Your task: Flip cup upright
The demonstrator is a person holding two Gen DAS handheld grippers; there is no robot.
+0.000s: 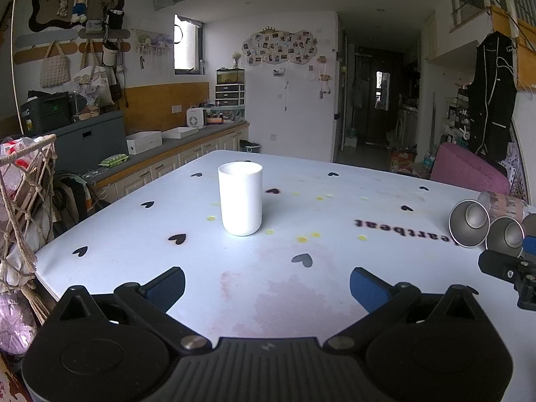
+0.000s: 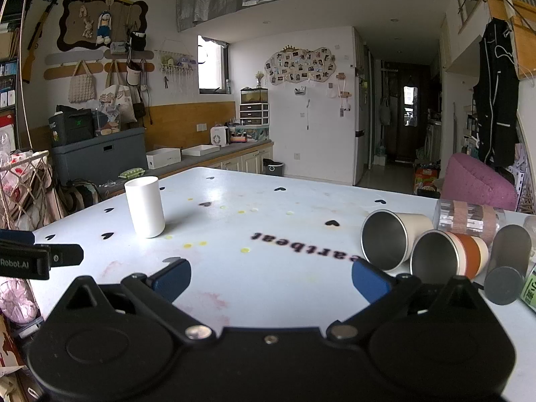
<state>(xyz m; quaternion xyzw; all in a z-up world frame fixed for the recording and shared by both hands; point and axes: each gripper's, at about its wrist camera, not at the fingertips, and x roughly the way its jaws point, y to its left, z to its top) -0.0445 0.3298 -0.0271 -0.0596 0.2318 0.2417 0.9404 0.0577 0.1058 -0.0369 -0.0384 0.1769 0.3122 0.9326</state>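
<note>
A white cup (image 1: 240, 198) stands upright on the pale blue table (image 1: 335, 284), straight ahead of my left gripper (image 1: 267, 286), which is open and empty well short of it. The same cup shows at the left in the right wrist view (image 2: 146, 206). My right gripper (image 2: 271, 279) is open and empty above the table. Near its right finger several cups lie on their sides: a cream steel cup (image 2: 392, 238), an orange-banded cup (image 2: 447, 257), a dark cup (image 2: 507, 264) and a clear patterned glass (image 2: 469, 219).
The right gripper's body shows at the right edge of the left wrist view (image 1: 509, 268), beside two lying steel cups (image 1: 469, 222). A netted basket (image 1: 23, 201) stands off the table's left edge. A counter with boxes (image 1: 144, 142) runs behind. A pink seat (image 2: 479, 181) stands at the back right.
</note>
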